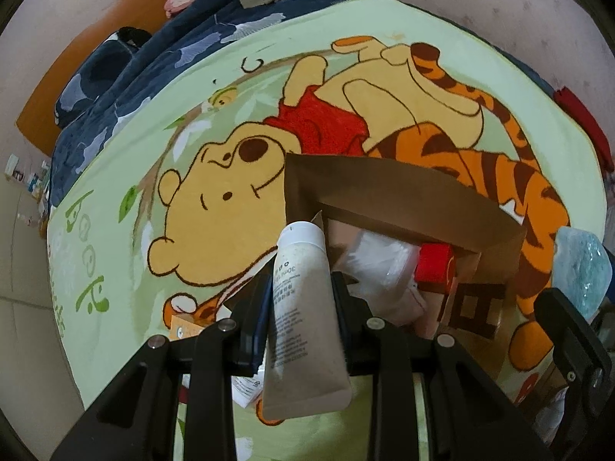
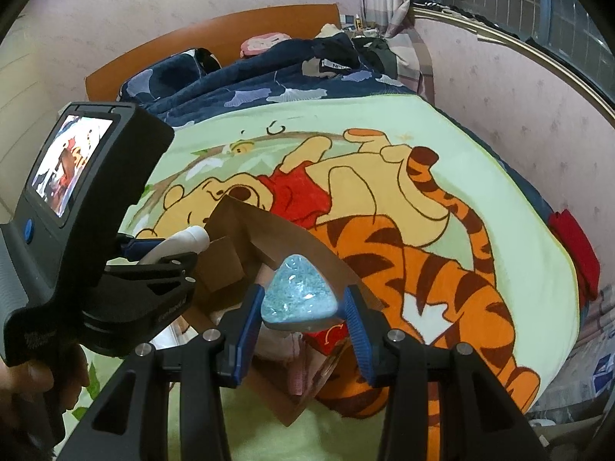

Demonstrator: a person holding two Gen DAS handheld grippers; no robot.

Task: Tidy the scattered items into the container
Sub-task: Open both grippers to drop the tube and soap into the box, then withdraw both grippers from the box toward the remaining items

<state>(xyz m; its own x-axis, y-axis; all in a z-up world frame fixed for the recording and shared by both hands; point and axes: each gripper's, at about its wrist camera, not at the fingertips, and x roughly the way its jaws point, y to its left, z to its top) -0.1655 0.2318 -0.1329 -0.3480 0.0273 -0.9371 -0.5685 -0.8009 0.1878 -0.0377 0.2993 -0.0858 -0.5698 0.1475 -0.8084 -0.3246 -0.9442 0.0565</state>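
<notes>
An open brown paper container [image 1: 384, 192] stands on a cartoon bear-and-tiger blanket [image 1: 230, 223]. My left gripper [image 1: 301, 288] is shut on a grey-white cosmetic tube [image 1: 303, 299], held cap-forward at the container's near left corner. My right gripper [image 2: 303, 296] is shut on a pale blue triangular packet [image 2: 298, 296] just above the container's [image 2: 269, 230] opening. Inside lie a white plastic pouch [image 1: 380, 257], a red box [image 1: 434, 265] and something pink [image 2: 296, 361]. The tube [image 2: 184, 242] also shows in the right wrist view, and the blue packet [image 1: 580, 265] at the right of the left wrist view.
A dark blue leaf-print quilt [image 2: 269, 84] is bunched toward the orange headboard [image 2: 215, 34]. A red cloth [image 2: 576, 253] hangs at the bed's right edge by the pink wall. A small orange box [image 1: 184, 326] lies near the container. A hand [image 2: 34, 380] grips the left tool's handle.
</notes>
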